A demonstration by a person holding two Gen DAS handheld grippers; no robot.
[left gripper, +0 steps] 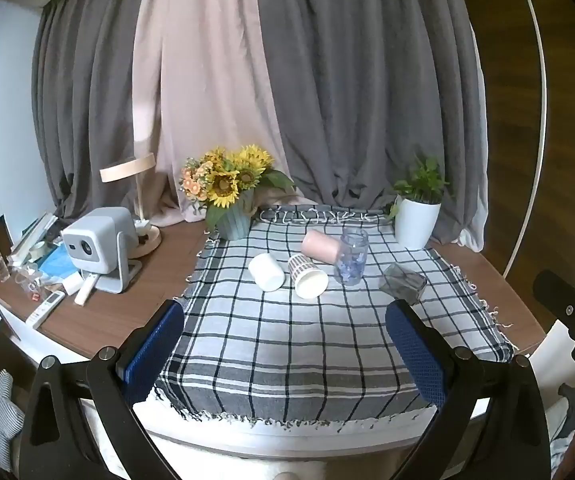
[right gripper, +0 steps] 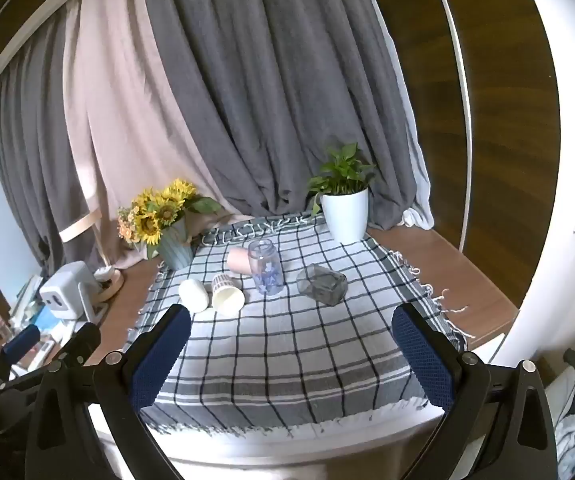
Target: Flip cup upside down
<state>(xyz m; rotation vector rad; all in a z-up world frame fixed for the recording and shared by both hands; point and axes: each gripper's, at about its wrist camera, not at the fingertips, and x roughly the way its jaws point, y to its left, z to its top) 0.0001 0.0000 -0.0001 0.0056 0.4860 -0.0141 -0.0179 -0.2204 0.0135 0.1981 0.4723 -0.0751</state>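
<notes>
Both jaws stand spread wide with nothing between them: the left gripper (left gripper: 285,320) and the right gripper (right gripper: 289,324) each hover over the near edge of the checked cloth (left gripper: 287,344), blue pads facing inward. Well ahead of the left gripper's jaws, roughly on their centre line, five cups are grouped on the cloth. A white cup (left gripper: 266,272) lies on its side toward the left finger's side, just beside a striped paper cup (left gripper: 308,276) that also lies down with its mouth facing the jaws. Behind these a pink cup (left gripper: 321,245) lies on its side, touching or nearly touching a clear glass cup with blue print (left gripper: 352,257), which stands upright. A dark smoky glass (left gripper: 403,282) lies tipped over toward the right finger's side, apart from the rest. Farther beyond the jaws stand a sunflower bouquet (left gripper: 229,184) and a potted plant in a white pot (left gripper: 417,216).
</notes>
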